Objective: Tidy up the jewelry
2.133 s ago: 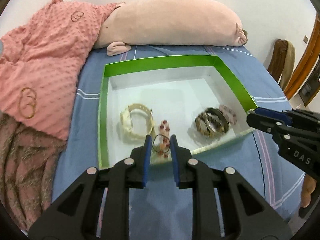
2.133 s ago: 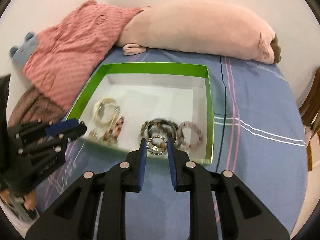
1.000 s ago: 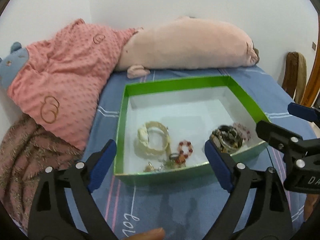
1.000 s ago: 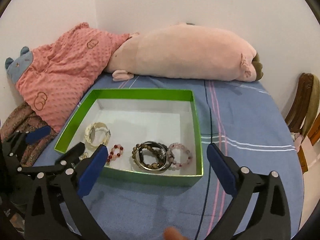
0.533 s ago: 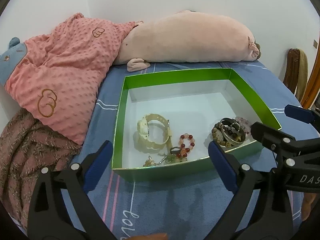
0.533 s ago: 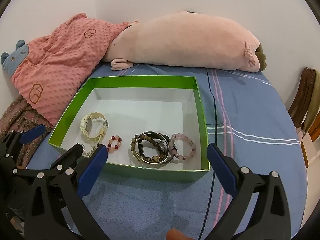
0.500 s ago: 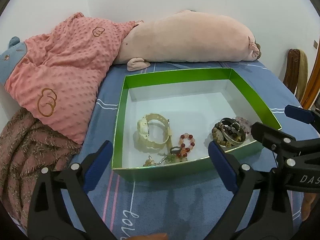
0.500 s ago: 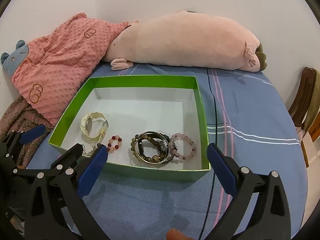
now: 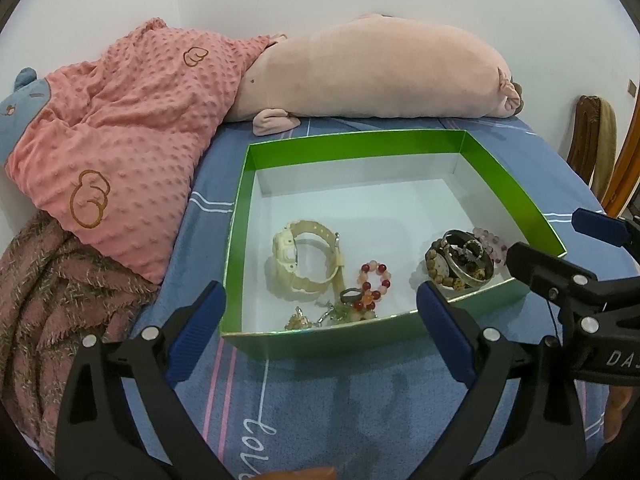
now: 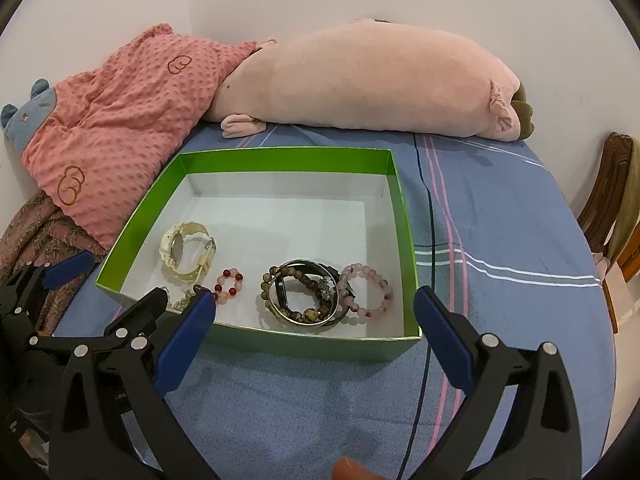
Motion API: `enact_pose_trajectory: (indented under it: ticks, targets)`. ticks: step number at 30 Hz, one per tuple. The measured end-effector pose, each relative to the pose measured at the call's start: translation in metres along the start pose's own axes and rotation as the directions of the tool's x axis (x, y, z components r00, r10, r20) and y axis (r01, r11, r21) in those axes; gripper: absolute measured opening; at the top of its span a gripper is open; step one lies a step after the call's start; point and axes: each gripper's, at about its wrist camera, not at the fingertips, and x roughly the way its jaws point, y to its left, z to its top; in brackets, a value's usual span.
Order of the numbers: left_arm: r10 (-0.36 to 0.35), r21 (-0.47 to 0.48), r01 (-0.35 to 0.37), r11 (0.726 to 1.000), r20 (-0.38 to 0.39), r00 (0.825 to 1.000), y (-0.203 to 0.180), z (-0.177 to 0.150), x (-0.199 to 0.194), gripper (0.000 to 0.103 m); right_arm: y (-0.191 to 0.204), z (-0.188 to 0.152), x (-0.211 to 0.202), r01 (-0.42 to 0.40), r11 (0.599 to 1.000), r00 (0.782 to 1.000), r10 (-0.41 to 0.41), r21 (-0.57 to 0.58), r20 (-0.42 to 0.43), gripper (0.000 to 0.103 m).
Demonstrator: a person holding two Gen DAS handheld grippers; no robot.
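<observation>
A green box with a white inside [image 9: 244, 184] [image 10: 404, 216] sits on the blue bedsheet. In it lie a cream watch [image 9: 306, 258] [image 10: 186, 254], a red bead bracelet [image 9: 374, 276] [image 10: 229, 282], a small ring [image 9: 351, 293], a heap of dark bracelets and bangles [image 9: 460, 262] [image 10: 304, 298] and a pink bead bracelet [image 10: 366, 294]. My left gripper [image 9: 320, 334] is wide open and empty, just short of the box's near wall. My right gripper [image 10: 314, 338] is also wide open and empty at the near wall. Each gripper shows in the other's view [image 9: 560, 276] [image 10: 80, 312].
A long pink plush pillow [image 9: 380, 76] [image 10: 360, 80] lies behind the box against the wall. A pink dotted blanket [image 9: 120, 152] [image 10: 124, 120] and a brown throw [image 9: 52, 300] lie to the left. A wooden chair [image 10: 616, 200] stands at the right bed edge.
Both grippers were shut on small rings over the box two seconds ago; they opened wide, the rings now lie in the box, and both have pulled back and up.
</observation>
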Motion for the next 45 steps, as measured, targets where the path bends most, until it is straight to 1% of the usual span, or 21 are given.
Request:
enact_pose_trajectory:
  ticks: [33, 42, 45]
  targets:
    - [-0.002, 0.001, 0.002, 1.0, -0.013, 1.0, 0.0007, -0.0028, 0.0034, 0.099, 0.0014, -0.0014, 0.0037, -0.001, 1.0, 1.0, 0.001, -0.006, -0.008, 0.099]
    - [0.012, 0.0, -0.012, 1.0, -0.016, 1.0, 0.002, -0.0036, 0.0047, 0.099, 0.0015, -0.0018, 0.0038, -0.001, 1.0, 1.0, 0.001, -0.008, -0.008, 0.099]
    - [0.001, -0.001, -0.001, 1.0, -0.021, 1.0, 0.0021, -0.0033, 0.0046, 0.099, 0.0015, -0.0019, 0.0038, -0.001, 1.0, 1.0, 0.001, -0.007, -0.009, 0.099]
